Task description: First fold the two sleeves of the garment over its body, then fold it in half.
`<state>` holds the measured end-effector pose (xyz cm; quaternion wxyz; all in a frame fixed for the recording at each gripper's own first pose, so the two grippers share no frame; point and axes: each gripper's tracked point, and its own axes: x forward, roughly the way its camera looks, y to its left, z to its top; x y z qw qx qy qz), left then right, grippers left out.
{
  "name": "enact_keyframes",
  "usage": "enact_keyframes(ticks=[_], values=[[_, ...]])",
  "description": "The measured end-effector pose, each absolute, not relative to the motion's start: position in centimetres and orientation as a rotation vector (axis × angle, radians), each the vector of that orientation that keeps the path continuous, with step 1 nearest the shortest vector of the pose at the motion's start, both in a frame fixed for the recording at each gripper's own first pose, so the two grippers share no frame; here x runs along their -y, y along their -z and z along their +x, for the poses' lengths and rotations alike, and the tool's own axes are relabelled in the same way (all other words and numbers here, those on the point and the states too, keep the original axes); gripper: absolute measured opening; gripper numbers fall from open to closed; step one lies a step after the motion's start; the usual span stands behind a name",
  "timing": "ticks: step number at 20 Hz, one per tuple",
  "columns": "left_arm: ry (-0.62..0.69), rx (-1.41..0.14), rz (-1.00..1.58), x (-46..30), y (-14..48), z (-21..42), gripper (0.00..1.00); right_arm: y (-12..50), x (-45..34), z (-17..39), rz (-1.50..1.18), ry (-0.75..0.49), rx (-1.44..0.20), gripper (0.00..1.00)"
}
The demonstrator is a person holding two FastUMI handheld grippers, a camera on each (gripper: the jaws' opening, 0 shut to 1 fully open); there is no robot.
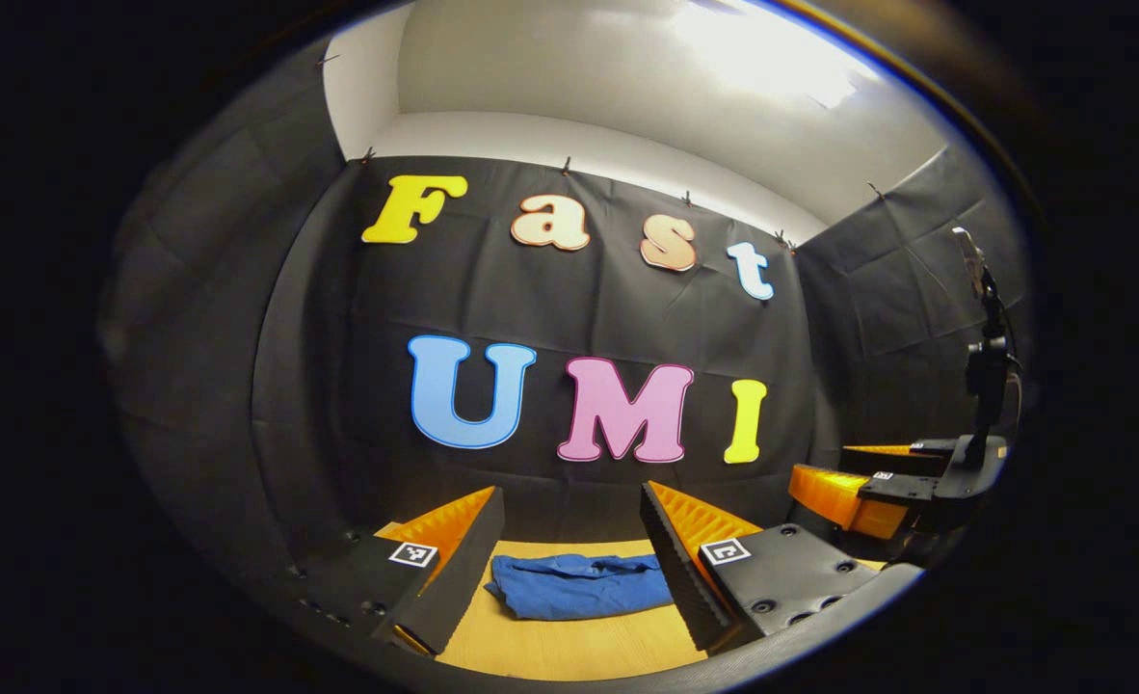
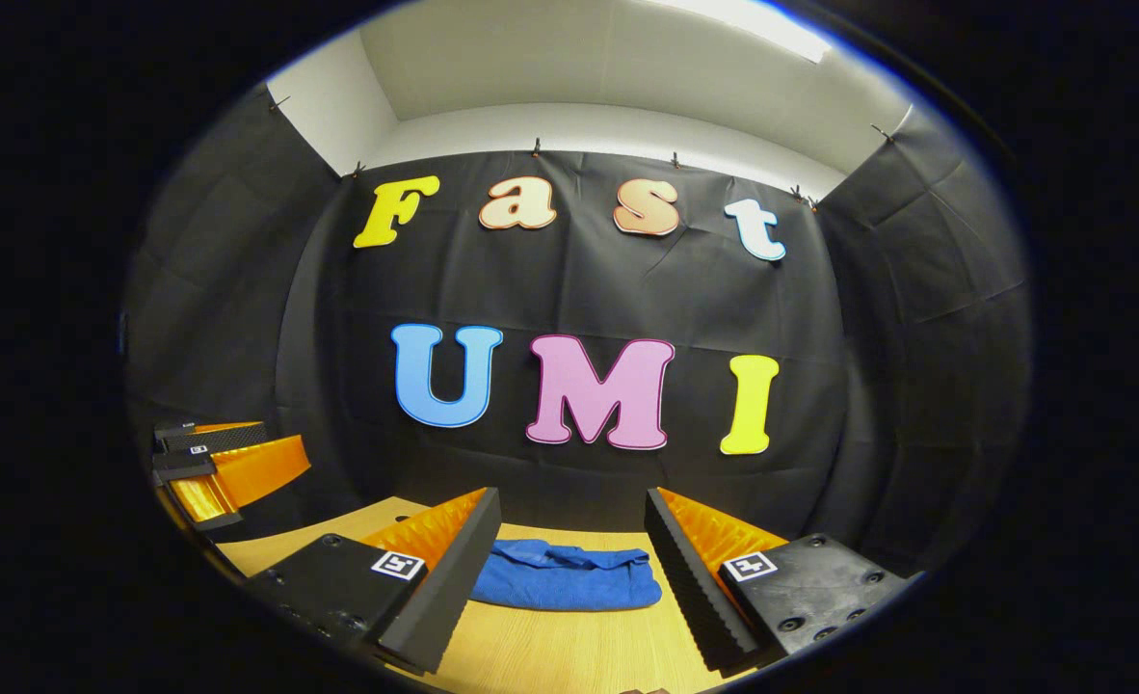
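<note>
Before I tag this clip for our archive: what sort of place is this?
Likely a small recording booth, not a home: black cloth hangs pinned as walls, a bare wooden table holds one blue garment, and two open handheld grippers face it.

Both views low, toward booth wall [image 1: 569, 308]

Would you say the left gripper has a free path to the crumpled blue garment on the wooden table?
Probably yes: the left gripper is open, held above the wooden table, with the blue garment straight ahead and nothing between.
</note>
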<state>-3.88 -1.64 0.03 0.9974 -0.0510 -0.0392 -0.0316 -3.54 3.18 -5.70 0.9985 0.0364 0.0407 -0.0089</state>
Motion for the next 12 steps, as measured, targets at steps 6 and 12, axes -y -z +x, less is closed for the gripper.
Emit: enact_keyframes(ticks=[6,12], values=[[0.060,0.066,-0.118,1.6,0.3,-3.6,0.81,6.0,-3.5,-3.0,0.069,0.015,-0.098,0.96],[0.046,0.069,-0.099,0.8,0.1,-2.6,0.81,6.6,-2.7,-2.5,0.084,0.035,-0.113,0.96]])
